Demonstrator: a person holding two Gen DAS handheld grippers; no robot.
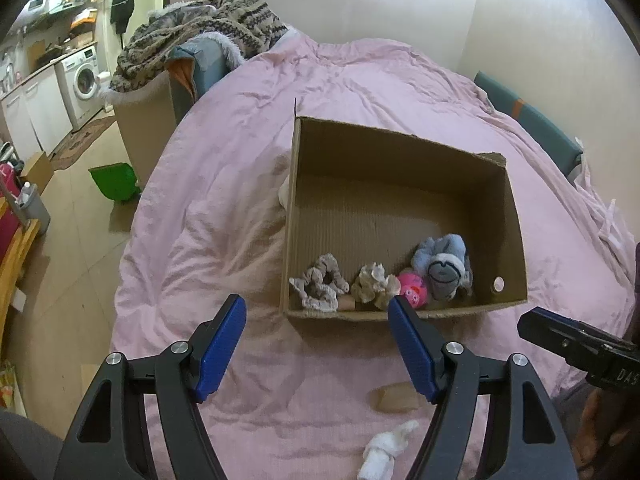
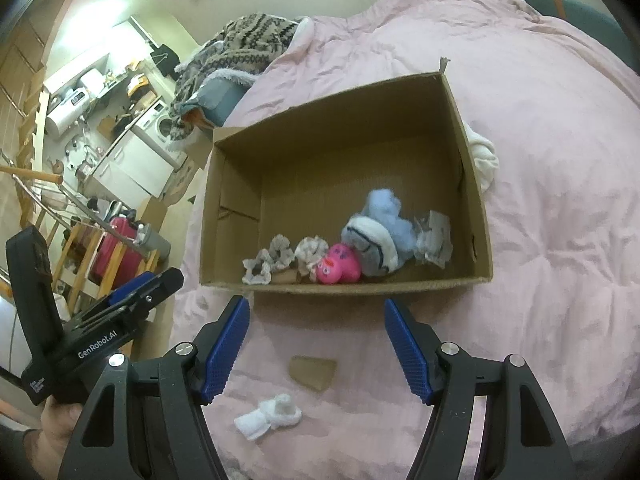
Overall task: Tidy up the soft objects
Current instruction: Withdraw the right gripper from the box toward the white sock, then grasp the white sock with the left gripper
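Note:
An open cardboard box (image 1: 400,148) (image 2: 224,216) sits on a pink duvet. Along its near wall lie a grey scrunchie (image 1: 320,282) (image 2: 268,260), a cream scrunchie (image 1: 374,280) (image 2: 311,252), a pink plush ball (image 1: 413,288) (image 2: 340,266) and a blue-and-grey plush (image 1: 442,261) (image 2: 378,236). A rolled white sock (image 1: 386,454) (image 2: 270,420) lies on the duvet close in front of both grippers. My left gripper (image 1: 316,344) hangs open and empty just short of the box. My right gripper (image 2: 318,344) is likewise open and empty.
A flat brown cardboard scrap (image 1: 396,399) (image 2: 313,372) lies between the sock and the box. A white cloth (image 2: 484,156) peeks out beside the box's far side. A patterned blanket heap (image 1: 200,36) sits at the bed's far left; floor and a green dustpan (image 1: 114,182) lie left.

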